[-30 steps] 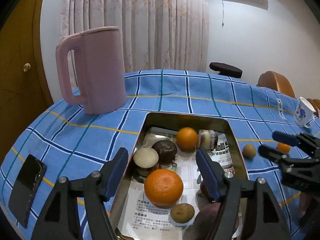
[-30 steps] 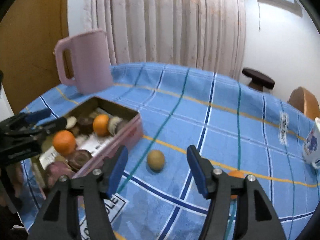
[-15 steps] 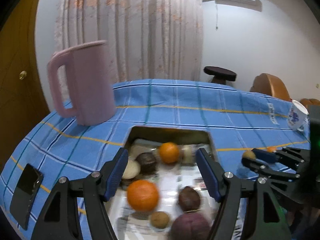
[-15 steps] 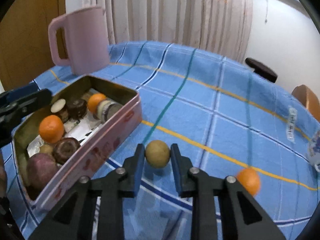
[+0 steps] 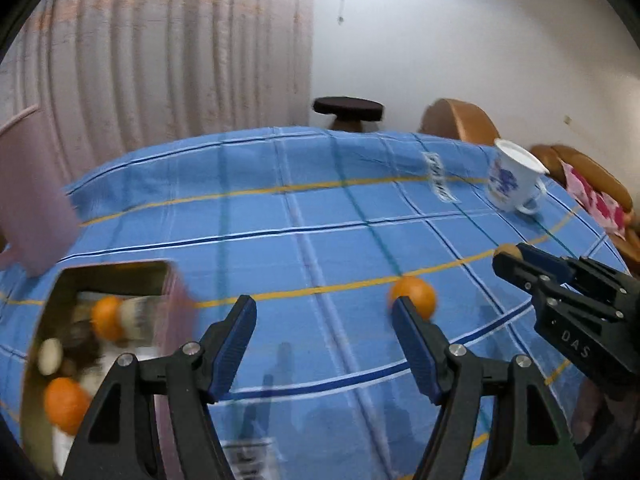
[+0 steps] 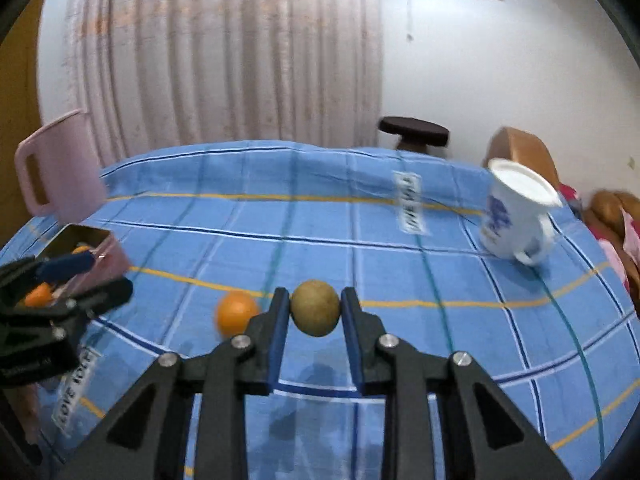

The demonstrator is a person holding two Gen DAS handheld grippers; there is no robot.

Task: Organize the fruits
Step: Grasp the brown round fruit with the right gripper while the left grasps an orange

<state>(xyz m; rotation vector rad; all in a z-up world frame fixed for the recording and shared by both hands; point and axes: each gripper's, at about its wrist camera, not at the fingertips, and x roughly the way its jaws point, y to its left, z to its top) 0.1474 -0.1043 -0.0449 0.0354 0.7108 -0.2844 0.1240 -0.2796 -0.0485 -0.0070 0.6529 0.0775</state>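
My right gripper (image 6: 315, 312) is shut on a small brown-green fruit (image 6: 315, 313) and holds it above the blue checked tablecloth; the fruit's tip also shows in the left wrist view (image 5: 507, 250). A loose orange (image 6: 236, 313) lies on the cloth just left of it, and in the left wrist view (image 5: 414, 295) it sits behind my right fingertip. My left gripper (image 5: 322, 322) is open and empty over the cloth. The metal tin (image 5: 116, 270) with oranges and other fruits is at the lower left.
A pink jug (image 6: 60, 168) stands at the far left behind the tin (image 6: 94, 236). A white and blue cup (image 6: 516, 210) stands at the right. Wooden chairs and a dark stool (image 6: 414, 130) are beyond the table edge.
My right gripper has closed on the brown-green fruit and lifted it off the cloth. My left gripper has swung right, away from the tin, toward the loose orange.
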